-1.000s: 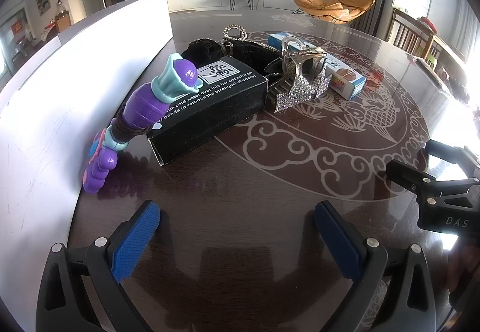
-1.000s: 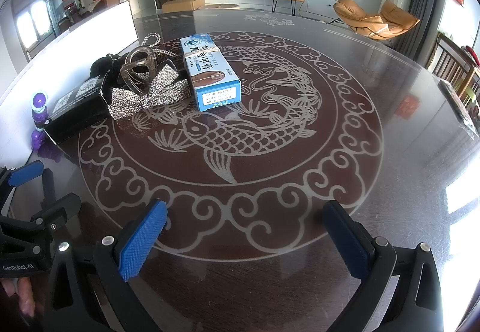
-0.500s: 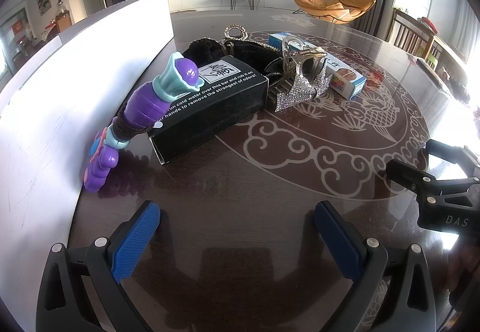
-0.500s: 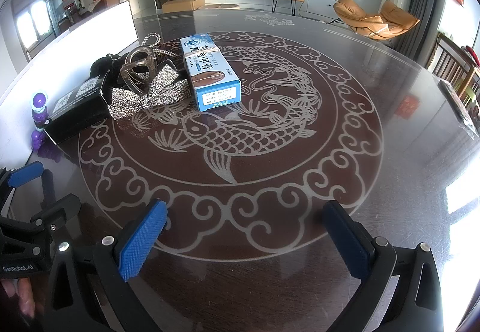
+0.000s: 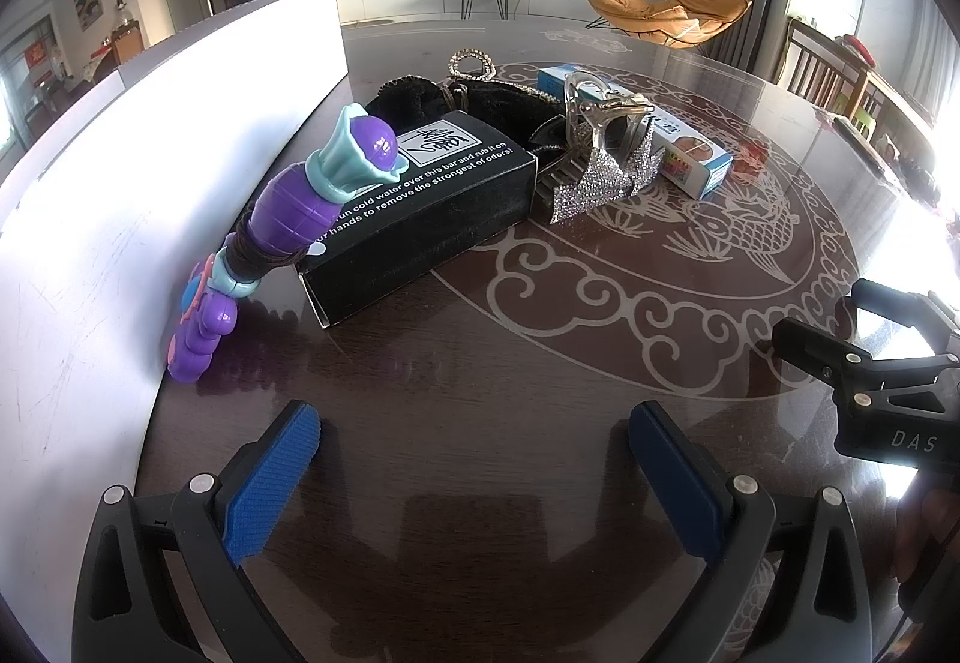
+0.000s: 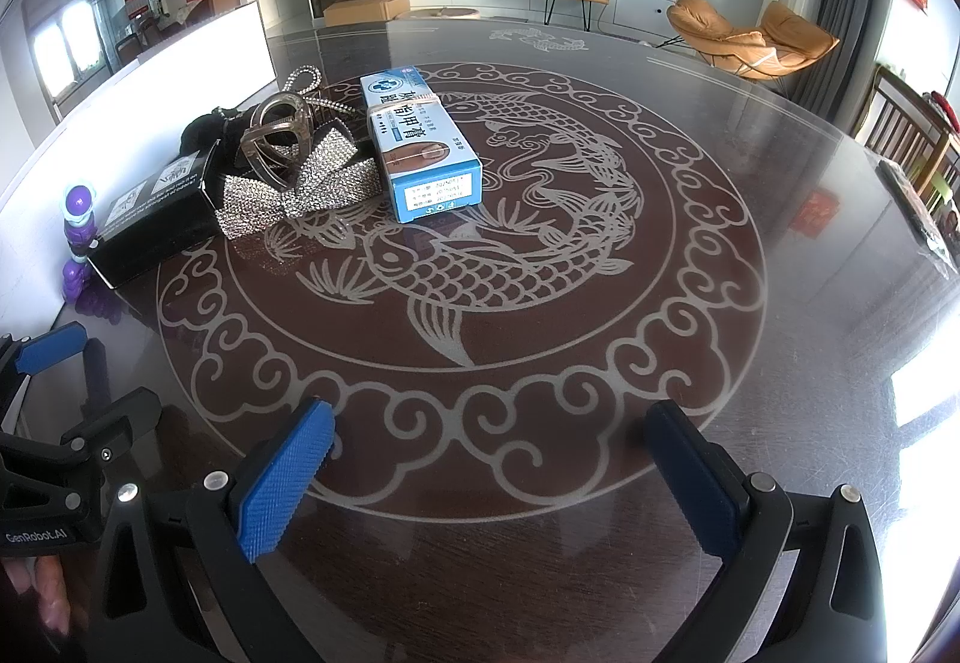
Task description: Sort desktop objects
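We see the things to sort bunched at the tabletop's [image 6: 690,303] left side, against a white board [image 5: 180,153]: 1 purple toy [image 5: 288,219] leaning on 1 black box [image 5: 420,219], 1 rhinestone bow [image 6: 300,189] touching that box, 1 clear hair claw [image 6: 279,135] on top of the bow, 1 black furry piece [image 5: 408,99] behind them, and 1 blue carton [image 6: 420,147] just beside the bow. The board walls off the left edge; the fish inlay and the whole right half of the tabletop lie bare, with wide room between the pile and us.

Our left gripper [image 5: 474,477] hovers low, pointing toward the box, its 2 blue-padded fingers [image 5: 270,483] spread wide and holding nothing. Our right gripper [image 6: 492,477] sits level beside it, well apart from the pile, its 2 fingers [image 6: 282,483] equally wide and bare.
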{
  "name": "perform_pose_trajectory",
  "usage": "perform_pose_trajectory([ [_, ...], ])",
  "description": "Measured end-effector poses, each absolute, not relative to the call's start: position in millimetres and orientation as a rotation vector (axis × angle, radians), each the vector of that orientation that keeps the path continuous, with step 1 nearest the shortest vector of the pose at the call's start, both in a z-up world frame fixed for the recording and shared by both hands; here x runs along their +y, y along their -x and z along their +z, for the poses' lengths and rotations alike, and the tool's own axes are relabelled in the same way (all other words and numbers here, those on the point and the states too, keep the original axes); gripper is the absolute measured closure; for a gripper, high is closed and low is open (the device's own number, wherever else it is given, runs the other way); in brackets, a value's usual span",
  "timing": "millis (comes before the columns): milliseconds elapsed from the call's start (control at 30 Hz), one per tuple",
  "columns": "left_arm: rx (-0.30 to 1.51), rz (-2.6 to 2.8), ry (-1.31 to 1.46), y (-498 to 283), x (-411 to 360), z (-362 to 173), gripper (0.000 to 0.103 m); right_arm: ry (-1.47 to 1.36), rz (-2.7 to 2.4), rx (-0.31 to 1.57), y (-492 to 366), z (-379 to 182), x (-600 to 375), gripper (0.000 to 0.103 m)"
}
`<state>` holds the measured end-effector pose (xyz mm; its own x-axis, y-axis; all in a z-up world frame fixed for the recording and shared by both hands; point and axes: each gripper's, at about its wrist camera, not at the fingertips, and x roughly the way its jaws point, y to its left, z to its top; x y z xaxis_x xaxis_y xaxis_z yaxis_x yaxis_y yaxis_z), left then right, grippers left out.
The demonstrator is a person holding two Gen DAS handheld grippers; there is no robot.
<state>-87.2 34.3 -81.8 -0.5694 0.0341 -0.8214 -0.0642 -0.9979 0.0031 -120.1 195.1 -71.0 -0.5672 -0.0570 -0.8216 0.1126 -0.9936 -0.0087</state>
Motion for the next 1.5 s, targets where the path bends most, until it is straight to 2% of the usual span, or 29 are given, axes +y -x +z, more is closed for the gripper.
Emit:
perform_pose_trajectory([
  [300,0.050,2.736,1.436,89.6,27.8,-77.3,0.000,-1.411,-2.698,0.091,119.9,-70.9,194.9,0.000],
  [467,0.167,2.866,1.320,83.1,28.5,-56.7,0.000,-1.411,-2.699,0.092,119.9,-70.8,194.9,0.000],
  [567,0.053,2.907,1.165,81.2,14.1,-35.2,0.000,-1.411,-2.698,0.091,119.8,-70.8,194.8,0.000],
  [667,0.042,2.924,1.072,97.0,-0.5,-18.7,0.000,-1.411,-2.699,0.091,119.8,-70.9,194.6,0.000],
  [867,-0.115,2.858,1.221,166.0,-23.3,-16.8,0.000,-1.411,-2.699,0.091,119.8,-70.8,194.5,0.000],
  [1033,-0.038,2.812,1.411,173.8,-13.3,-49.6,0.001,-1.412,-2.699,0.090,119.6,-70.8,194.2,0.000],
  [1167,0.170,2.656,1.318,129.0,14.6,-61.0,0.002,-1.412,-2.700,0.090,119.6,-70.9,194.2,0.000],
  [1233,0.386,2.530,1.271,101.3,40.4,-69.5,0.002,-1.412,-2.700,0.091,119.5,-70.6,194.2,0.000],
  [1300,0.515,2.537,1.174,83.8,55.7,-59.8,0.002,-1.412,-2.701,0.088,119.4,-70.1,195.1,0.000],
  [1400,0.486,2.616,1.105,79.7,51.4,-44.9,0.002,-1.413,-2.704,0.087,117.9,-65.5,198.5,0.000],
  [1500,0.426,2.713,1.160,97.1,34.2,-44.7,0.002,-1.415,-2.715,0.076,118.0,-63.9,202.1,0.000],
])
